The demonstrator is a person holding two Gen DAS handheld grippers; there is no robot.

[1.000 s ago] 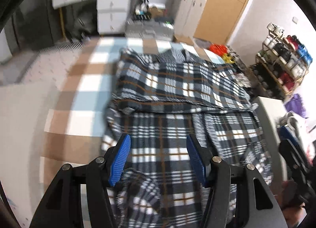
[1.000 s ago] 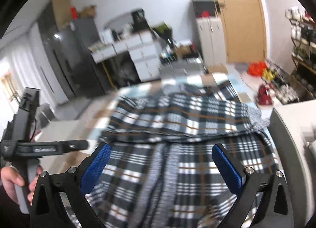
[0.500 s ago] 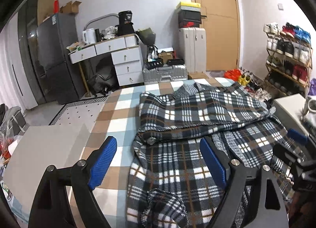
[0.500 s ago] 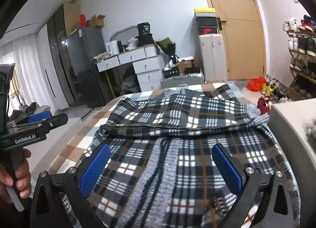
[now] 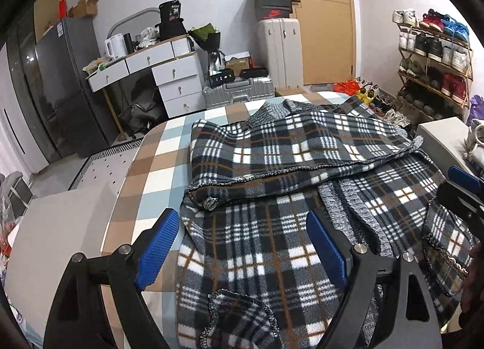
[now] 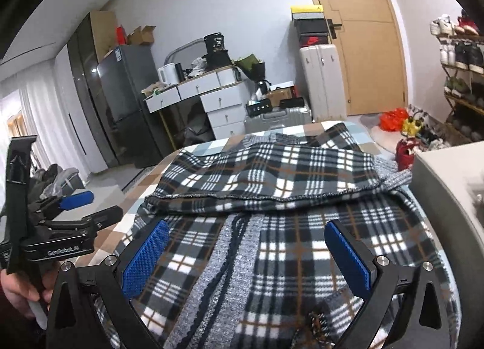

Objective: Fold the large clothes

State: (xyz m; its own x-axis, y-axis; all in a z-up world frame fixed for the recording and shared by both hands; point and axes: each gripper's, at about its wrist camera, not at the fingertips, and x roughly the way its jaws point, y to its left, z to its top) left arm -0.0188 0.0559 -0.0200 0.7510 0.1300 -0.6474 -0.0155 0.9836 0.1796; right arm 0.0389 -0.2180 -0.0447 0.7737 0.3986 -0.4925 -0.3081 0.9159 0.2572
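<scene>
Behind the checked bedspread (image 5: 157,164), a grey refrigerator (image 5: 63,86), a white drawer desk (image 5: 169,76), a silver suitcase (image 5: 242,92), a wooden door (image 5: 323,16) and a shoe rack (image 5: 432,58) were seen along the walls. A plaid fleece garment (image 5: 272,185) was spread on the bedspread, its far part folded over toward the near part, with a grey knitted strip (image 6: 230,261) running down the middle. The left gripper (image 5: 242,252) was held above the garment's near left portion with its blue pads wide apart, nothing being pinched between them. The right gripper (image 6: 248,255) was likewise held spread over the cloth, gripping nothing, while a hand (image 6: 18,294) was seen at that view's left edge.
</scene>
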